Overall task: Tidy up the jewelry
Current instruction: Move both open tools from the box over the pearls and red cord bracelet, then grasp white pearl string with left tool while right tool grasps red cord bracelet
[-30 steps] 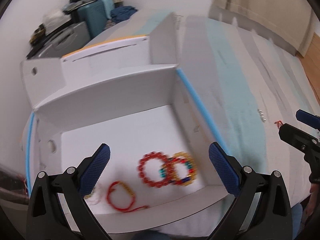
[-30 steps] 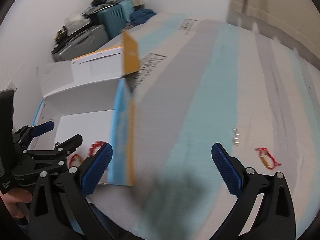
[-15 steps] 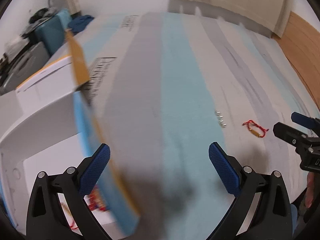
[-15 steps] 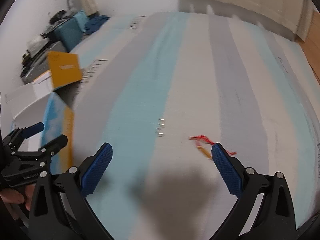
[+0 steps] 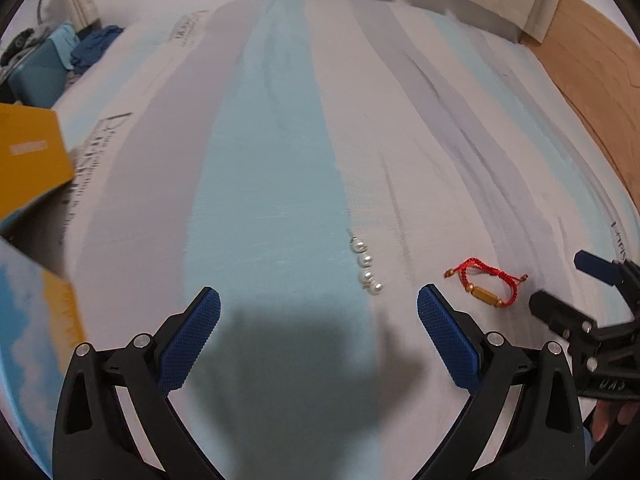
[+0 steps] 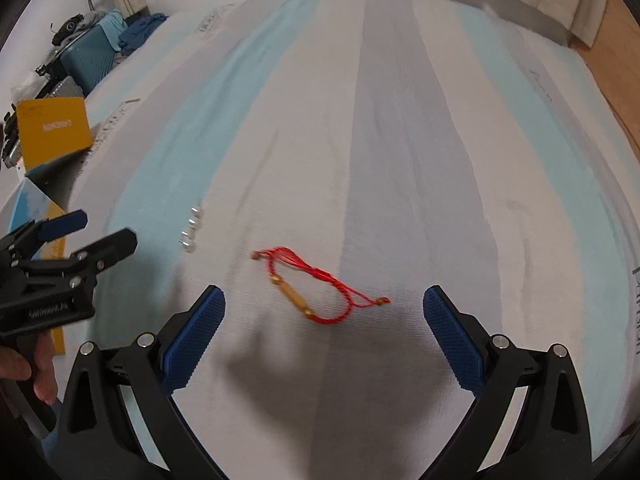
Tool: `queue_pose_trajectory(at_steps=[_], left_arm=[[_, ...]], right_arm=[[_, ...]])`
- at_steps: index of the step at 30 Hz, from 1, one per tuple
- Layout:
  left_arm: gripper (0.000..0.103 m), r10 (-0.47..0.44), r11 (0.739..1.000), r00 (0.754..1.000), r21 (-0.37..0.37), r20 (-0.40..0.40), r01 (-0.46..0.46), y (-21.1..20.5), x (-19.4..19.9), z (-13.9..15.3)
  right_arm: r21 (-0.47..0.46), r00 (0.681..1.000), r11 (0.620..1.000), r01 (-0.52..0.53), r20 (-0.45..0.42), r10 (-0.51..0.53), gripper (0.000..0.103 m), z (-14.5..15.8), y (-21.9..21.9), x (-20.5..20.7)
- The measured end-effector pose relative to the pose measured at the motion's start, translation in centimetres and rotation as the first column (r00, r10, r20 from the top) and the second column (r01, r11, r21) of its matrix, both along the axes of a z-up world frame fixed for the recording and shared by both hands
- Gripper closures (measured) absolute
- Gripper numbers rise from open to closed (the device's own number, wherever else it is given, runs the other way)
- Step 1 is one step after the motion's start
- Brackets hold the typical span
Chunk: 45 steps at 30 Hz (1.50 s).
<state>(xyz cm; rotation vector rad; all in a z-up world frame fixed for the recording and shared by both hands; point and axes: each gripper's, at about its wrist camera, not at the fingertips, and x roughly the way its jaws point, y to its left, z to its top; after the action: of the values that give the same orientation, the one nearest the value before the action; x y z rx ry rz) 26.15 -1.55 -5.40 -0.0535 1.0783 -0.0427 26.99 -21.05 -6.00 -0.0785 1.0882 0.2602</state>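
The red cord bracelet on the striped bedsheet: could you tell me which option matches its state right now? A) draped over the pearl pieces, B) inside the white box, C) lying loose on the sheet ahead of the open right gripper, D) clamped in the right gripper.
C: the red cord bracelet lies flat on the striped bedsheet, ahead of the open right gripper and apart from the pearl pieces.

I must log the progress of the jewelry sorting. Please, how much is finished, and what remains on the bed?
Done: nothing shows in these views; only a corner of the box is visible, contents hidden. In hand: nothing. The left hand-held gripper and right hand-held gripper are both open and empty, the right facing the red cord bracelet. Left: that bracelet and the row of pearl pieces lie loose on the striped cover.
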Motion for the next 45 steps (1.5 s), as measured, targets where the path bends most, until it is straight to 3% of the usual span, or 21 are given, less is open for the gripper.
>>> queue_pose_trajectory(at_steps=[7, 15, 20, 25, 32, 37, 45], left_arm=[[0.006, -0.025, 1.000, 0.999, 0.010, -0.029, 0.025, -1.8, 2.1, -2.7], [0.012, -0.057, 0.998, 0.997, 0.027, -0.059, 0.059, -3.1, 3.3, -5.5], [0.015, -0.058, 0.998, 0.996, 0.037, -0.064, 0.060, -2.9, 3.5, -6.5], [0.031, -0.043, 0.997, 0.997, 0.068, -0.060, 0.047, -3.0, 3.1, -6.8], [0.057, -0.040, 0.997, 0.997, 0.066, -0.061, 0.044, -3.1, 2.9, -6.3], [0.093, -0.015, 0.998, 0.998, 0.062, -0.058, 0.019, -2.5, 2.5, -5.7], [0.093, -0.032, 0.999, 0.999, 0.039, -0.040, 0.034, -1.9, 1.6, -4.3]], right_arm=[[-0.022, 0.999, 0.999, -0.034, -0.023, 0.033, 0.008, -2.9, -0.5, 0.9], [-0.025, 0.996, 0.997, -0.079, -0.045, 0.078, 0.024, -5.2, 0.2, 1.3], [-0.035, 0.993, 0.993, -0.111, -0.048, 0.110, 0.026, -6.0, 1.3, 1.0], [-0.049, 0.990, 0.990, -0.134, -0.046, 0.132, 0.038, -6.3, 2.2, 0.9], [-0.054, 0.988, 0.987, -0.152, -0.047, 0.150, 0.074, -6.0, 2.2, 0.6], [-0.021, 0.988, 0.989, -0.144, -0.054, 0.143, 0.084, -5.7, 1.6, 0.4], [0.012, 0.991, 0.992, -0.123, -0.051, 0.124, 0.085, -4.7, 1.1, 0.4]])
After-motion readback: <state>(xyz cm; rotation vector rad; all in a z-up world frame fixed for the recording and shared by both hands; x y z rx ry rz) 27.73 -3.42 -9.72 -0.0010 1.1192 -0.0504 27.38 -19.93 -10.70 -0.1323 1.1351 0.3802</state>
